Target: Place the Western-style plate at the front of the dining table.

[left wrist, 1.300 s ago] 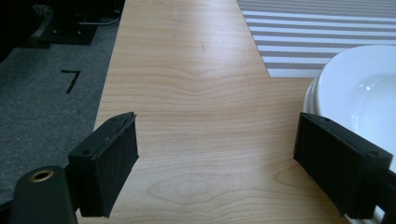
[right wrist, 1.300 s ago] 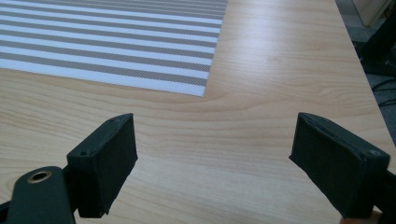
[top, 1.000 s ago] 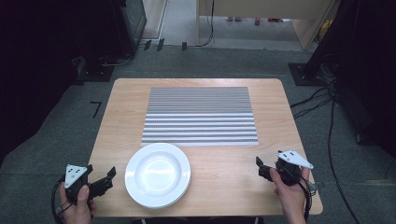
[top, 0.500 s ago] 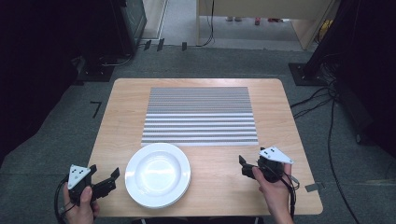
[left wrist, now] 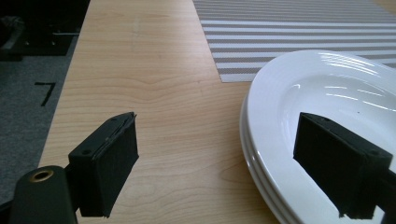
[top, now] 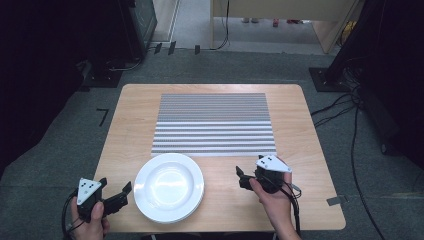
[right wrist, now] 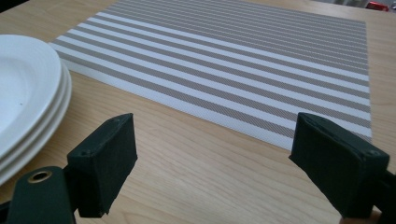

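Stack of white plates sits on the table at the near edge, left of centre, its far rim just short of the striped placemat; high view reads it as one plate, but the left gripper view and right gripper view show layered rims, at least three; exact count hard to make out.

Left gripper held low at the near-left corner of the table, pointing toward the plates; fingers spread wide, nothing between them; in its own view the left finger hangs over bare wood, the right finger stands in front of the plate rim; contact with the rim cannot be told; plates cut off at right and bottom edge of that view.

Right gripper to the right of the plates, over bare table just near of the placemat's front edge; fingers apart, empty; its own view shows one finger beside the plate stack, the other in front of the placemat's near corner; stack cropped at the left edge there.

Left hand partly cut off by the bottom of the high view; right hand and forearm run out of frame likewise; surroundings beyond the table dark, detail unreadable.
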### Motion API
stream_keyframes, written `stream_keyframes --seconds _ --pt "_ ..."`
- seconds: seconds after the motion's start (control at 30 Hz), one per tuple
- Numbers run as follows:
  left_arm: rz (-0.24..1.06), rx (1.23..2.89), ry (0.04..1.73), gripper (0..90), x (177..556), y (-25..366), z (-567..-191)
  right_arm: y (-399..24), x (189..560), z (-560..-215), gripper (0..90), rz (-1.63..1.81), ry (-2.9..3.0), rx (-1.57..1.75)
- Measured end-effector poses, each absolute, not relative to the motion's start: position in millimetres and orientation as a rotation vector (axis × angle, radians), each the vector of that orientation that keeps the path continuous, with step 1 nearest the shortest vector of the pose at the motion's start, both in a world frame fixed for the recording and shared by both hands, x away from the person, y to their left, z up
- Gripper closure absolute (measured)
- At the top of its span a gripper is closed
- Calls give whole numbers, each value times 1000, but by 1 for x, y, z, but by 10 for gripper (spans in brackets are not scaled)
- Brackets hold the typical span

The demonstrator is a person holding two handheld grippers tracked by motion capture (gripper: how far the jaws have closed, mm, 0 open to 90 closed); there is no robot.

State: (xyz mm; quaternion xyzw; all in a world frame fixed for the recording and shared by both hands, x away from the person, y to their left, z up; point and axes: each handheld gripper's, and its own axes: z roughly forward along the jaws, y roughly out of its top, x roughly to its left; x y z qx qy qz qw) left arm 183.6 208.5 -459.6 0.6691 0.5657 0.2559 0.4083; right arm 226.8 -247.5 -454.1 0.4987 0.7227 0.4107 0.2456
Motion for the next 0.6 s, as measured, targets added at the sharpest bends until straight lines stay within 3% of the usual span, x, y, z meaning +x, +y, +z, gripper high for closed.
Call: stream_keyframes --seconds 0.6 --pt "563 1724 1372 142 180 182 -463 -190 231 -440 180 1199 2046 1290"
